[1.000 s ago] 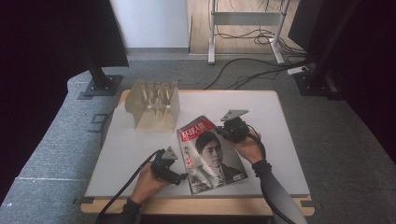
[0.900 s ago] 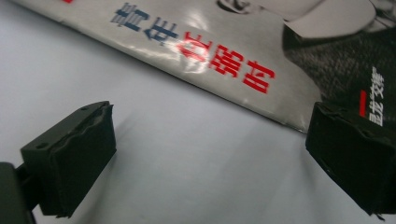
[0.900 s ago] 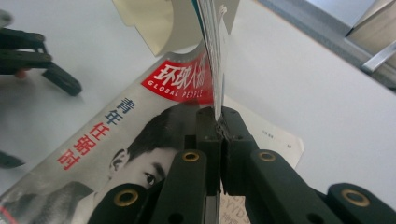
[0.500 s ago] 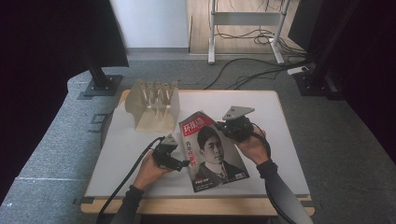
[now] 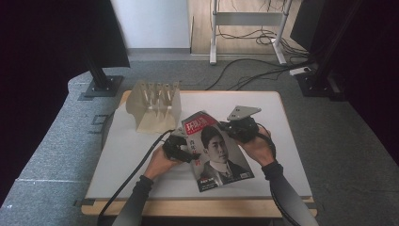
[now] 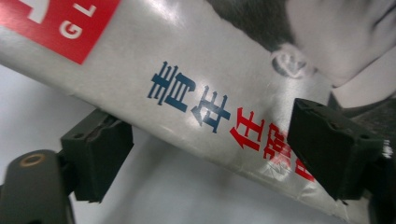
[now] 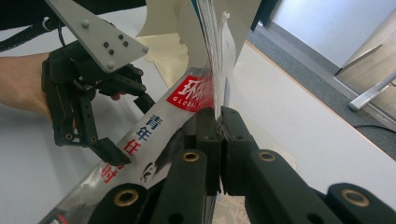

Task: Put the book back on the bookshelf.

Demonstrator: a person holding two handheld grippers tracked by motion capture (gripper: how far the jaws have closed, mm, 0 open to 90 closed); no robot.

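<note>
a lab: black curtains (image 5: 56,42), floor cables (image 5: 254,70).

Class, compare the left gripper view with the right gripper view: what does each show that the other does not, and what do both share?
Left gripper view alone: the portrait's ear close up, with the left gripper standing open, one jaw on each side of the magazine edge.

Right gripper view alone: the right gripper shut on the magazine's edge, the pale rack behind, and the floor past the table edge.

Both: the red title block and blue and red characters on the cover, and the white table.
</note>
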